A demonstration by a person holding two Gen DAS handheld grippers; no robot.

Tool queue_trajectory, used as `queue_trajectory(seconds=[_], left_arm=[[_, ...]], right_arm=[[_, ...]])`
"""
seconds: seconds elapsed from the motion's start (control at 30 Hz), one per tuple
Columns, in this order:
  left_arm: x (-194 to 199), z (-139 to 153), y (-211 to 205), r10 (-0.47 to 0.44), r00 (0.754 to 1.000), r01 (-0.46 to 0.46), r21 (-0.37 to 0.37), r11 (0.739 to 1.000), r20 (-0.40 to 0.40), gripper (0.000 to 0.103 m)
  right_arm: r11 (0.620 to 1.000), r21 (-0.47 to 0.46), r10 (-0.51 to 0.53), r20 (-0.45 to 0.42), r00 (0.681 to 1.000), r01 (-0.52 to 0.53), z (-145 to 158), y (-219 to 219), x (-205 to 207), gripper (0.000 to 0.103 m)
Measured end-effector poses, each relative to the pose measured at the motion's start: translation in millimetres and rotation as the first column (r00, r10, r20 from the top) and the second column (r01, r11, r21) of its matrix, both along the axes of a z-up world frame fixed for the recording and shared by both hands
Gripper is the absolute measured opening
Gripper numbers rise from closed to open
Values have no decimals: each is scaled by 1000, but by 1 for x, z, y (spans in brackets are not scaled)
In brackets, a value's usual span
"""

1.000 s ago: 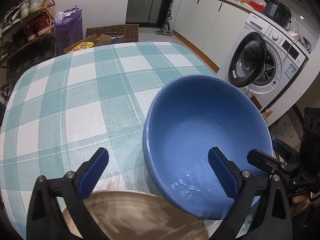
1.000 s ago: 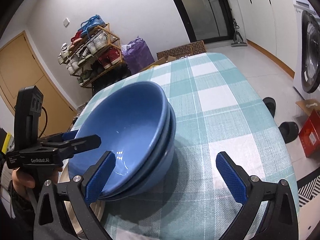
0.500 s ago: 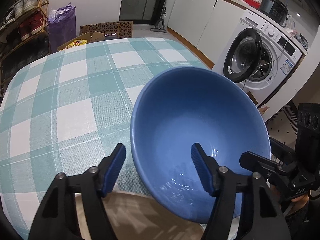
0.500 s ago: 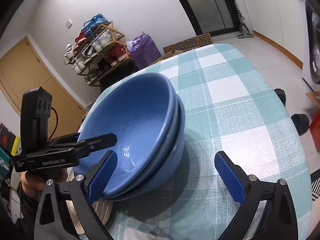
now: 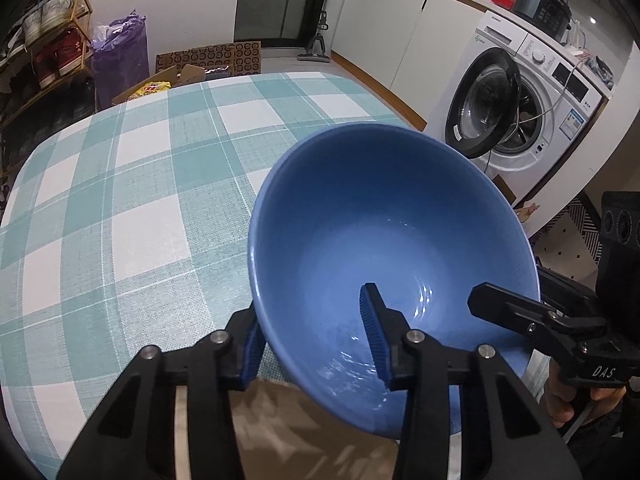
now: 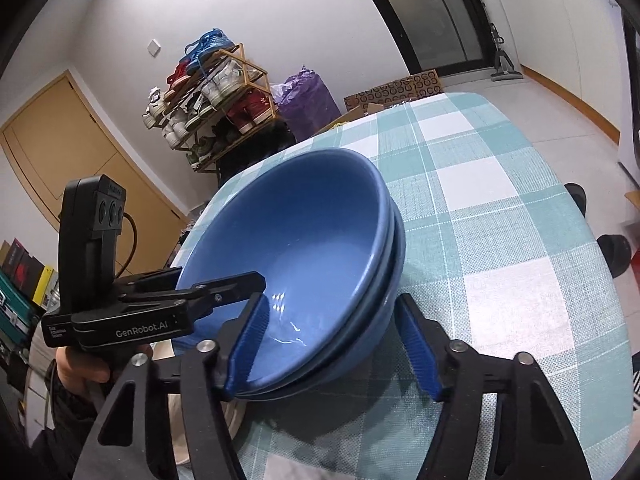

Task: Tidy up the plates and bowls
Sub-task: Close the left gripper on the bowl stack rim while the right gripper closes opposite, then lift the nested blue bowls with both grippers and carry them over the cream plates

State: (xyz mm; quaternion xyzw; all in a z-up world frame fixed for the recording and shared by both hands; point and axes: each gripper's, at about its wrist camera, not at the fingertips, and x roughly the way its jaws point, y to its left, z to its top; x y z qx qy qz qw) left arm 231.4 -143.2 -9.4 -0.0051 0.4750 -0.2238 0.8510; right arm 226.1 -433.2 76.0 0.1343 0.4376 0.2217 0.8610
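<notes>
On my left gripper (image 5: pixel 312 338) the jaws have just been closing and now stand narrow across the near rim of the blue bowls (image 5: pixel 384 240): one blue pad sits inside the top bowl, the other against the outer wall. From my left camera the outer pad looks pressed to the wall, but I cannot tell whether the inner pad touches the glaze, so I cannot say the grip is made.

On my right gripper (image 6: pixel 336 346) the jaws have also just been closing and stand about half open. They straddle the rim on the opposite side; the left pad lies inside the top bowl and the right pad (image 6: pixel 418 350) sits just beside the outer wall of the lower bowl, where I see a thin dark gap, so this one has hold of nothing.

The two bowls are nested, one inside the other, and tilted, their near edge over a pale plate (image 5: pixel 320 432) at the front of the table. The table carries a teal and white checked cloth (image 5: pixel 120 208).

Beyond it I see a washing machine (image 5: pixel 516 108) with its door ajar to the right, and a shoe rack (image 6: pixel 208 100) and a purple bag (image 6: pixel 308 100) by the far wall.
</notes>
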Motion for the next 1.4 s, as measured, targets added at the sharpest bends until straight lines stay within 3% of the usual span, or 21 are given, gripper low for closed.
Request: queue_trajectory(seconds=[0.6,1.4], left_arm=[[-10,4,-5,16,999,-17,48,999,28,37],[-34,38,-11,22,996,-27,60,998,88,37]], right_arm=[[997,-60,-39,19,999,40,6,-4,-7,48],[998,-33,-55,48,997,56,43,-13,-26,48]])
